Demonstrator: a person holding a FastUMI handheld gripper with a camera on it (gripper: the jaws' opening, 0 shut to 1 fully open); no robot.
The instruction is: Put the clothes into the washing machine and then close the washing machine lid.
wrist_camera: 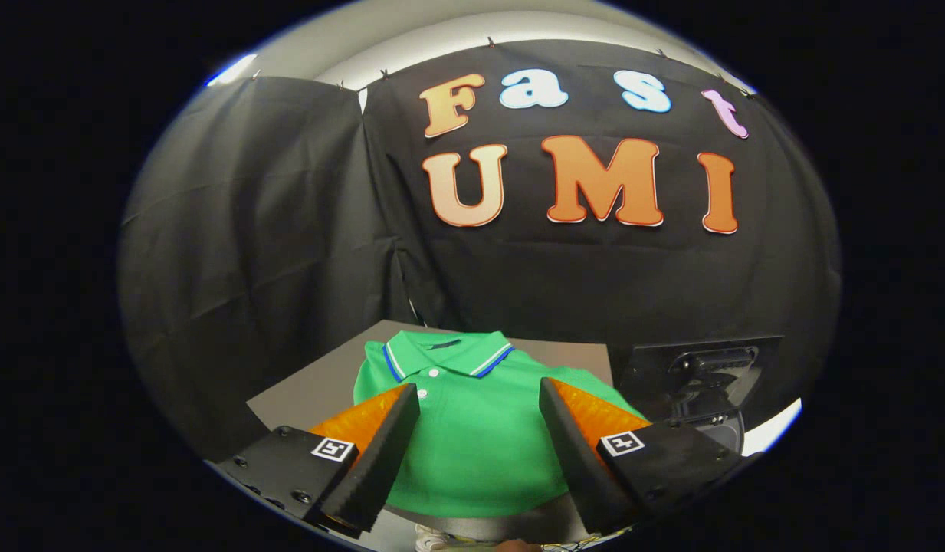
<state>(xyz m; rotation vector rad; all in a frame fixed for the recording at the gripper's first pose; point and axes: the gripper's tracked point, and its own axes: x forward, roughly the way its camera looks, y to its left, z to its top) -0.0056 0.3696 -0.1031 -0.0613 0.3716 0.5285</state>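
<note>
A green polo shirt [472, 429] with a blue-and-white striped collar lies folded on a grey table [311, 383], collar pointing away from me. My gripper [480, 395] hovers over it, open, the two fingers spread wide with the shirt's chest showing between and below them. Nothing is held. To the right of the shirt stands the washing machine [756, 437], its dark lid [698, 372] raised upright and a strip of white body showing past the right finger.
Black cloth walls close the booth behind the table and on the left. The table's bare surface stretches to the left of the shirt and behind it. The table's front edge lies just under the fingers.
</note>
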